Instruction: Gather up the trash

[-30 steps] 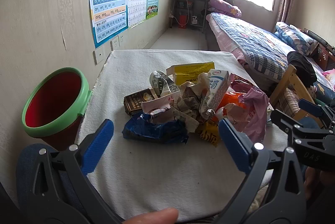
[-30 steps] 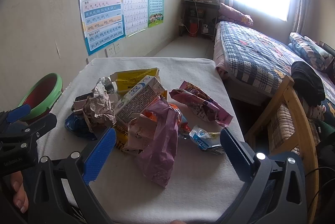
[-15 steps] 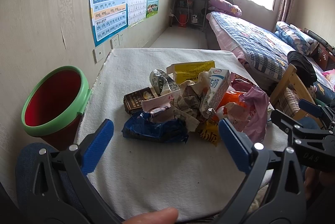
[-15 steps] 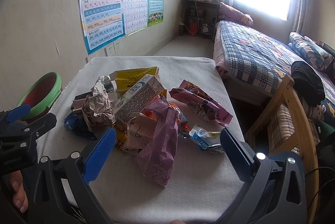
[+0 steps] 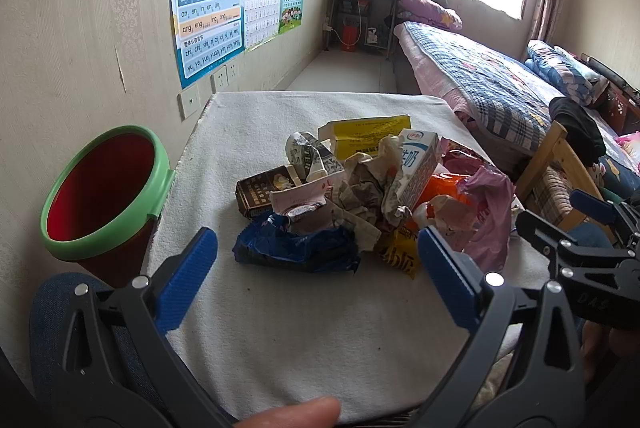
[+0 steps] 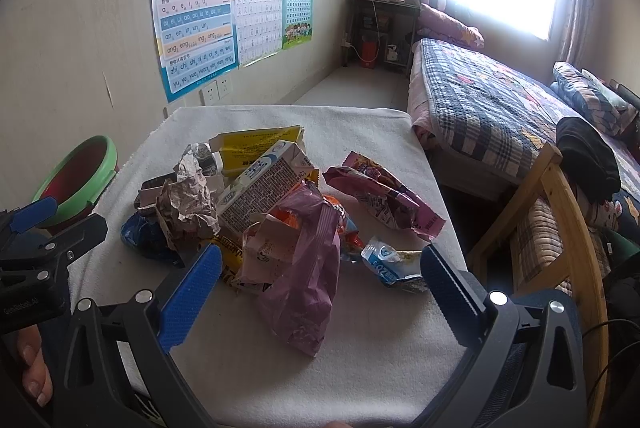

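Observation:
A heap of trash lies on the white-covered table [image 5: 280,340]: a blue wrapper [image 5: 296,248], a crumpled paper [image 5: 364,188], a milk carton [image 5: 418,164], a yellow box [image 5: 368,136], a dark small box [image 5: 260,190] and a pink bag [image 6: 308,268]. A purple snack bag [image 6: 384,200] and a small blue-white packet [image 6: 386,262] lie to the right. A red bin with a green rim [image 5: 102,188] stands left of the table. My left gripper [image 5: 316,280] is open, just short of the blue wrapper. My right gripper [image 6: 320,300] is open, around the pink bag's near end.
A wall with posters [image 6: 192,16] runs along the left. A bed [image 6: 492,108] and a wooden chair frame [image 6: 560,212] stand right of the table. A small desk [image 5: 360,16] is at the far end of the room.
Both grippers have stayed open and almost still. The left view has crept slightly toward the heap.

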The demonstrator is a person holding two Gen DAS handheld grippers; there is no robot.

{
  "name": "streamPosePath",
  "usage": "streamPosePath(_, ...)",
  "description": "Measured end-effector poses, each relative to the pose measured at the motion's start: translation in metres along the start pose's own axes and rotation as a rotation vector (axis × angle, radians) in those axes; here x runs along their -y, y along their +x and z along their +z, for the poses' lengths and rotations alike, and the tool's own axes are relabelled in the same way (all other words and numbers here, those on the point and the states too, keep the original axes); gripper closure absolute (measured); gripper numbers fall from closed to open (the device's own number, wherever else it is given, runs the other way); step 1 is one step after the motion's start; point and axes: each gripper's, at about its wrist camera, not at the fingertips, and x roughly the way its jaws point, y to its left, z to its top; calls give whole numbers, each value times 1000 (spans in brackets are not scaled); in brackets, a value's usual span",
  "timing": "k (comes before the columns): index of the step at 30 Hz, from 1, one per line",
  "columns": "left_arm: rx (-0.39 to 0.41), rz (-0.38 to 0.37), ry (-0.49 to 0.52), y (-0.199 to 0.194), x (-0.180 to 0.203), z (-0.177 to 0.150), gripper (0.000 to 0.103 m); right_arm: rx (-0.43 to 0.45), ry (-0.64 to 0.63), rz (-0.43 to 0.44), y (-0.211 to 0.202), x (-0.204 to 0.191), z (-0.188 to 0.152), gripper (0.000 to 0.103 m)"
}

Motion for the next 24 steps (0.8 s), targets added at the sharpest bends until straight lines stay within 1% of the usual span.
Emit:
streamPosePath(8, -6, -3, 7, 1, 1, -1, 5, 0, 0, 0, 0, -1, 0, 7)
streamPosePath(12, -8, -35, 4, 1, 0, -1, 5, -1, 0, -1, 1, -1, 1, 7)
streamPosePath(17, 1, -50, -9, 0, -2, 0, 5, -1, 0, -1, 0, -1, 0, 7)
streamPosePath(24, -1, -40, -2, 0, -1, 1, 5, 1, -1, -1, 1, -2, 1, 7)
